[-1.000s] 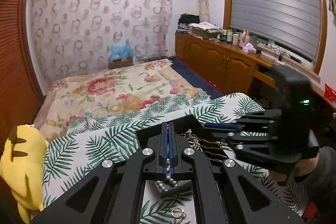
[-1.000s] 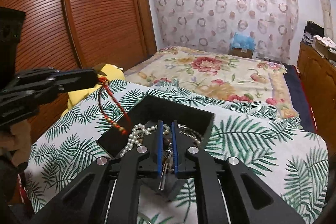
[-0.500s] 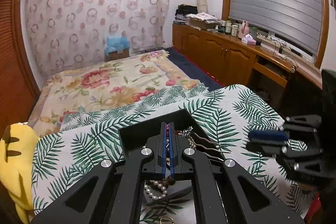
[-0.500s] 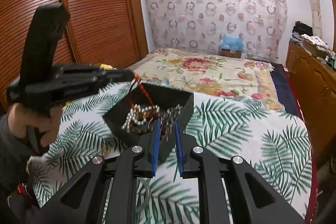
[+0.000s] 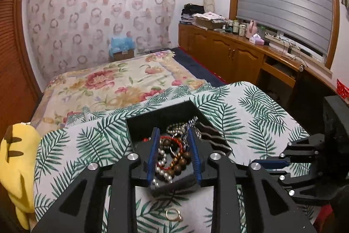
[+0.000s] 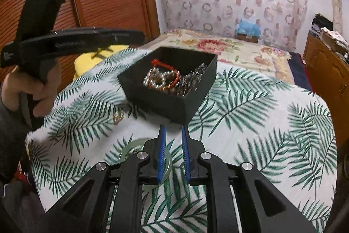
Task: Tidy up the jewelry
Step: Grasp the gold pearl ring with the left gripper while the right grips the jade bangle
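Left gripper (image 5: pixel 173 150): its jaws are opening above the black box (image 5: pixel 139 123), the blue pads standing apart with the heap of jewelry showing between them. No pad is pressing on anything, so I judge a piece is being let go into the box.
Right gripper (image 6: pixel 173 152): it is hovering on the near side of the black box, clear of it, jaws parted only a little and gripping nothing. A pale green bangle (image 6: pixel 130 147) is lying on the cloth under its left finger, likely the next piece to be lifted.
Jewelry in the box: a pearl strand (image 5: pixel 162 167), brown wooden beads (image 5: pixel 178 164) and a red cord bracelet (image 5: pixel 174 141) are lying tangled together inside the black box, with a silver chain (image 6: pixel 192 80) piled against the box's right wall.
Loose pieces: a gold ring (image 5: pixel 173 215) is lying on the leaf-print cloth (image 5: pixel 250 115) just in front of the black box, not yet gathered.
Why the box sits here: it is resting in the middle of the cloth, within reach of both grippers.
Beyond the box: a yellow plush toy (image 5: pixel 15 158) is sitting to its left at the cloth's edge.
Writing: small pale lettering is showing on the left gripper's body in the right wrist view, too blurred to read.
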Available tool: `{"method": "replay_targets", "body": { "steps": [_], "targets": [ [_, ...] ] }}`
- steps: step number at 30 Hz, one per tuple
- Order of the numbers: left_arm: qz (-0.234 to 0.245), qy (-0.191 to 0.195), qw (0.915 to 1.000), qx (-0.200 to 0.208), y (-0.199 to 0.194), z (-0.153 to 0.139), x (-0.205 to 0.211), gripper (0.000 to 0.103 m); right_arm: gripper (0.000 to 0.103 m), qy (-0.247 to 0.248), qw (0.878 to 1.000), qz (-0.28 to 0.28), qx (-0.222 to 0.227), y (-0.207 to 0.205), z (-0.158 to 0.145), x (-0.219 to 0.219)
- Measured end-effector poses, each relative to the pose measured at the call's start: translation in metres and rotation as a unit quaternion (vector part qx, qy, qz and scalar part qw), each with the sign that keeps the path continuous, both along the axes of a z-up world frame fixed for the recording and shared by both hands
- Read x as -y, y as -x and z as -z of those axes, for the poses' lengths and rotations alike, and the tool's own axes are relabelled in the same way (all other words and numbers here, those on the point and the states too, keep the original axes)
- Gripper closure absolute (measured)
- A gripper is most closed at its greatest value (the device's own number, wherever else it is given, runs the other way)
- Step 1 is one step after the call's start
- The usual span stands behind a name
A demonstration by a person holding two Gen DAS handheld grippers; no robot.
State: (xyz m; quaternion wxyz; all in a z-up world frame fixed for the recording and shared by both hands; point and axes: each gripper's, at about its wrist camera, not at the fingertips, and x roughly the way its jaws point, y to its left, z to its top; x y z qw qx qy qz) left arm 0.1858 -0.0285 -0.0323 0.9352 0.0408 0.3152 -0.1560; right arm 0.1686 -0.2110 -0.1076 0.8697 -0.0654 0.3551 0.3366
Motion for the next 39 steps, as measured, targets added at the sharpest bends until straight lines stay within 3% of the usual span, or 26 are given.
{"method": "replay_targets", "body": {
  "steps": [4,9,13,16,21,24,28,39],
  "targets": [
    [0.003,-0.002,1.0,-0.005,0.014,0.005,-0.002,0.069,0.087,0.014,1.0,-0.013,-0.015,0.005,0.011,-0.005],
    [0.003,-0.004,0.9999,-0.016,0.029,0.02,-0.008,0.054,0.087,0.038,0.999,-0.019,-0.032,0.006,0.024,-0.01],
    [-0.005,-0.008,0.9994,-0.035,0.036,0.04,-0.016,0.036,0.087,0.059,0.997,-0.021,-0.037,0.005,0.031,-0.015],
    [-0.012,-0.009,0.9982,-0.057,0.037,0.056,-0.022,0.034,0.087,0.066,0.997,-0.021,-0.033,0.005,0.032,-0.016],
    [-0.01,-0.021,0.9965,-0.08,0.04,0.074,-0.024,0.034,0.087,0.074,0.997,-0.022,-0.028,0.006,0.032,-0.018],
    [-0.003,-0.023,0.9959,-0.087,0.041,0.078,-0.021,0.034,0.095,0.074,0.997,-0.028,-0.026,0.007,0.031,-0.018],
    [0.006,-0.033,0.9949,-0.095,0.042,0.083,-0.013,0.046,0.095,0.064,0.998,-0.025,-0.013,0.011,0.025,-0.018],
    [0.008,-0.043,0.9935,-0.105,0.038,0.089,-0.005,0.067,0.095,0.038,0.999,-0.007,0.018,0.016,-0.001,-0.005]
  ]
}}
